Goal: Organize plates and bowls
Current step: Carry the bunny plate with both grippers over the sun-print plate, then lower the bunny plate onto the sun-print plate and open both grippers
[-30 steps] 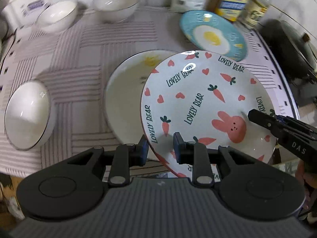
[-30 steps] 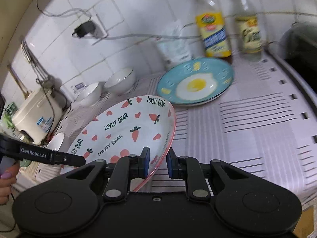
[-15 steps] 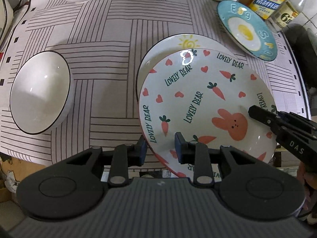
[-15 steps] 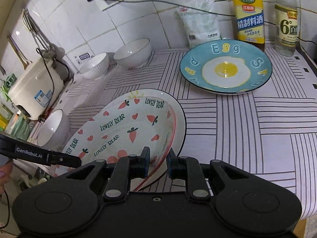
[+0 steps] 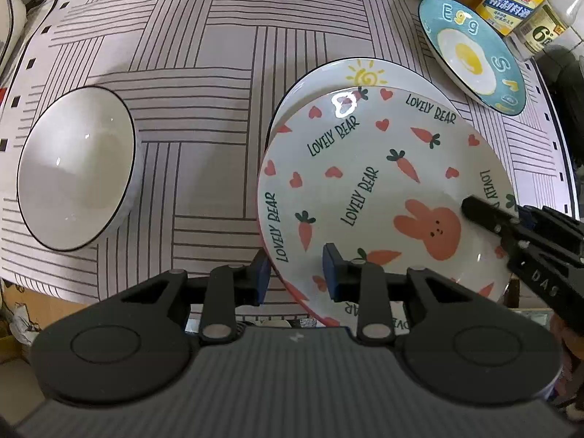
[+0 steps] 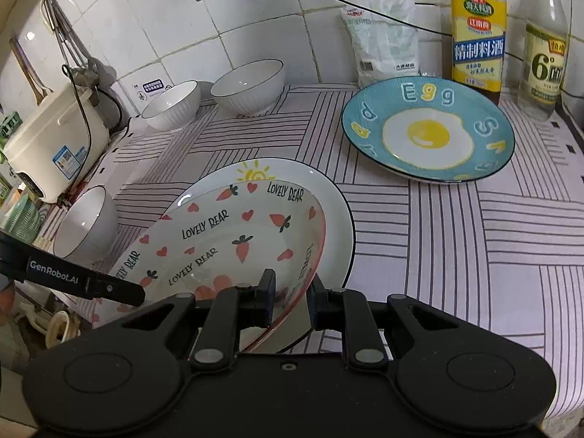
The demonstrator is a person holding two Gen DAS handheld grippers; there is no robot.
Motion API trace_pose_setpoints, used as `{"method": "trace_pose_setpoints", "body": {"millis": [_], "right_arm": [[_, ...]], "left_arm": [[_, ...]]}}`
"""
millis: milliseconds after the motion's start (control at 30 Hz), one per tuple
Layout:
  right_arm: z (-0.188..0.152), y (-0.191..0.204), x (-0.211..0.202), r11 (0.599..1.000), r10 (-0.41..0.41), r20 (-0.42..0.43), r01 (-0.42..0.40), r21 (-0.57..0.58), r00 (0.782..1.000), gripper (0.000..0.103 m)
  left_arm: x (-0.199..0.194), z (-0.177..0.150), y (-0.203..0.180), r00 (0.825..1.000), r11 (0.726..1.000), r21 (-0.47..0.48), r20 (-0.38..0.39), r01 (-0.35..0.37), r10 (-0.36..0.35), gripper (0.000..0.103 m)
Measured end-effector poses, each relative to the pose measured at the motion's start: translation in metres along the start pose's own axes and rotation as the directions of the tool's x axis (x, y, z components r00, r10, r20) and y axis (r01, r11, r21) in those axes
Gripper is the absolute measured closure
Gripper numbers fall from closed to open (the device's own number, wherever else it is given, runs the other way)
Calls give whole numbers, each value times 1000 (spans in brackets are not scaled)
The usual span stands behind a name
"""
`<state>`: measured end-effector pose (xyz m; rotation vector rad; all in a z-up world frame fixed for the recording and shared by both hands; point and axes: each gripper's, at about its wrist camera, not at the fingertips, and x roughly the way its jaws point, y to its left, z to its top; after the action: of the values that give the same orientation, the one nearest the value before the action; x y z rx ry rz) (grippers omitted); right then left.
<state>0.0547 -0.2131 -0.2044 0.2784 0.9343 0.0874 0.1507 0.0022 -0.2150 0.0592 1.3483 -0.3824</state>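
bunny plate (image 5: 368, 182) on sun plate (image 5: 365, 73), bowl (image 5: 73, 168) left

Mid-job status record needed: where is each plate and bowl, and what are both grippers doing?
Lovely Bear plate: tilted over the sun plate, offset toward the counter's near edge
sun plate: flat on the striped cloth, mostly covered
egg plate: alone, back right by the bottles
near bowl: left, standing alone
back bowls: two side by side at the wall, unstacked
left gripper: plate's rim between its jaws; grip unclear
right gripper: another part of the rim between its jaws, which have just opened a little; grip unclear
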Motion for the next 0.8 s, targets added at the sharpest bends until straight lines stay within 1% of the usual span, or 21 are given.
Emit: {"method": "trace_pose_setpoints", "body": {"millis": [33,100,200,300,400,433,500,567,667,733,800], "right_arm": [[1,3,2,1000,-10,-21,10,-10,1000,75],[2,11,6,999,-46,-59,44,-31,997,70],[1,21,7,994,-107,-60,105,-36,992,66],[7,29,7,986,-166,-85,162,-48,982,63],[5,42,10,965,-241,-70,231,-126,968,58],[3,46,11,956,-266,-65,255,-144,962,58],[2,47,13,953,-281,-64,271,-137,957,58],[2,41,14,956,-279,-74,270,-116,957,58],[-2,43,17,945,-312,-63,303,-121,948,58],[-2,45,17,943,-319,-59,310,-118,946,58],[-2,43,17,947,-316,-70,310,-88,946,58]], "left_arm": [[2,0,-2,1000,1000,13,-2,-11,11,74],[4,-1,-3,1000,1000,2,-1,-16,16,74],[7,0,-2,1000,1000,-14,-7,-11,11,74],[10,1,-2,1000,1000,-19,-13,-9,9,73],[12,0,-4,1000,1000,-23,-10,-20,20,73],[12,0,-6,1000,999,-19,-10,-28,28,73],[12,1,-10,999,999,-5,-15,-43,43,74],[13,2,-12,999,999,9,-15,-42,42,74],[13,3,-14,998,998,28,-22,-50,50,74],[12,5,-12,999,998,43,-23,-38,39,75],[11,6,-8,999,999,47,-36,-10,11,75]]}}
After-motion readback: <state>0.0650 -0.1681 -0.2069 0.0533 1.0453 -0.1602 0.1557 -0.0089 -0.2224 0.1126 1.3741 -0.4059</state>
